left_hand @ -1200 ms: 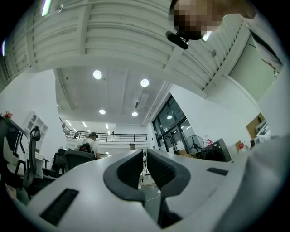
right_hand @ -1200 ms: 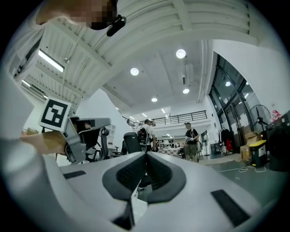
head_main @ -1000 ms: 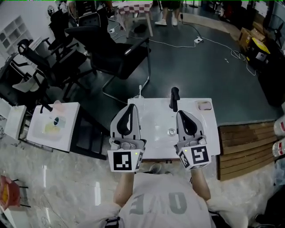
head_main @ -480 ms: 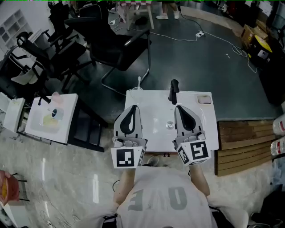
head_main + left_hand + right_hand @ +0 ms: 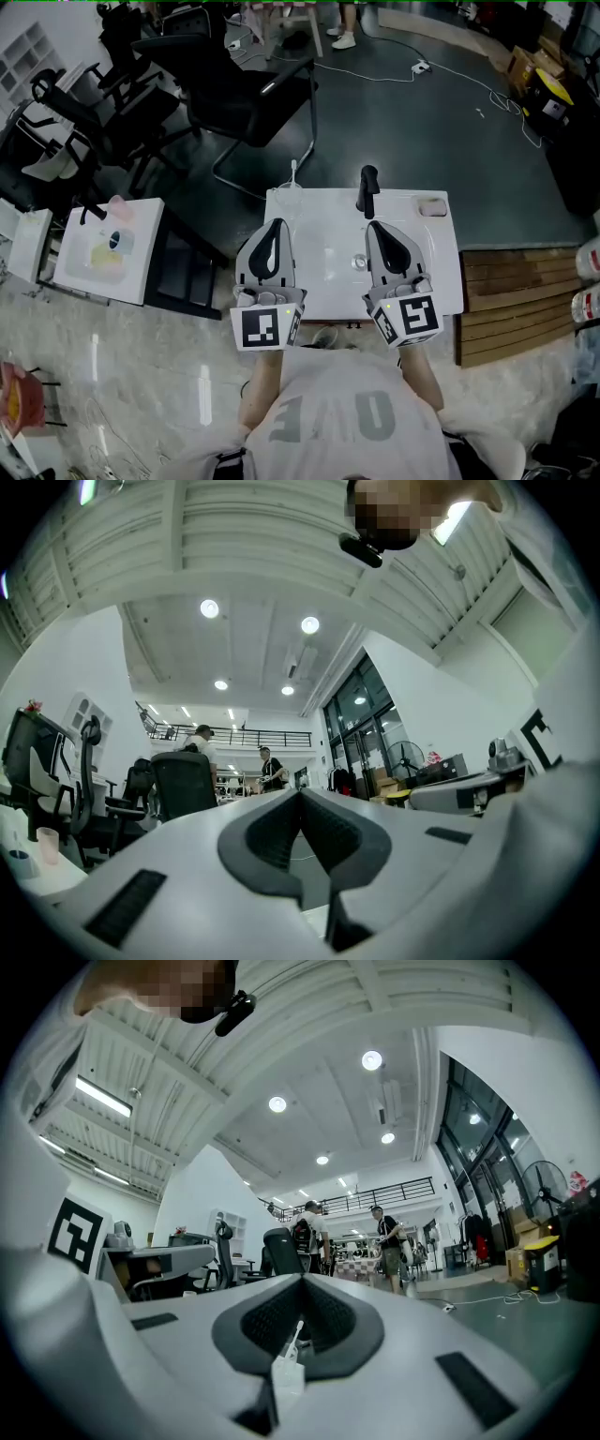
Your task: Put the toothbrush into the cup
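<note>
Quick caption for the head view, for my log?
Left gripper and right gripper, jaws together, poised over the white table near its black faucet.

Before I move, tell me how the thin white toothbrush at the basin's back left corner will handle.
The toothbrush looks thin and stands upright, so it is probably light and apt to tip if nudged. Its narrow stem may twist in a grip. At the basin's corner, it could be pushed off.

Only large pale letters on the person's shirt (image 5: 328,420) show, too distorted to read.
</note>
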Available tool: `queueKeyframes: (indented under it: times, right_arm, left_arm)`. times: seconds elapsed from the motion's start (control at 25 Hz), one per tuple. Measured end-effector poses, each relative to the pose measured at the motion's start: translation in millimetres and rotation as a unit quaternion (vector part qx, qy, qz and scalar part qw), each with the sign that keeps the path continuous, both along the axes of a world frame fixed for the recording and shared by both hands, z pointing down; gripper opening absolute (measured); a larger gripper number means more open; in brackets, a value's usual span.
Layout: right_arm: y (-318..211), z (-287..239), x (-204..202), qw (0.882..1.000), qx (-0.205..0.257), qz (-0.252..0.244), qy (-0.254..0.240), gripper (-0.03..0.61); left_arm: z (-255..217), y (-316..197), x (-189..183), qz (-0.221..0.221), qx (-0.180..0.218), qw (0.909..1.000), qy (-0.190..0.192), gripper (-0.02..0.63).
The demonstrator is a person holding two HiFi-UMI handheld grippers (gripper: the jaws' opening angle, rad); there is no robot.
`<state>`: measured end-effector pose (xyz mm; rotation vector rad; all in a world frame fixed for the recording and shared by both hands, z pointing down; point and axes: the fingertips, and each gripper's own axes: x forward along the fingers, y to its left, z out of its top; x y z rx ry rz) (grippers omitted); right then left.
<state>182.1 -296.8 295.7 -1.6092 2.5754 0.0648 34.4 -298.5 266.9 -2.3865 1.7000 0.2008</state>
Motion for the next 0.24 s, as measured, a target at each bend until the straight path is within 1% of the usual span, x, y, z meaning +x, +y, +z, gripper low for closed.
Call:
queueKeyframes:
  times: [0.24]
  right_arm:
    - [-3.7, 2.8, 0.3, 1.000, -0.004, 0.002, 0.005, 0.031]
  left_arm:
    - [1.2, -6.4, -7.0, -0.008, -0.003, 1.0000, 0.003, 0.028]
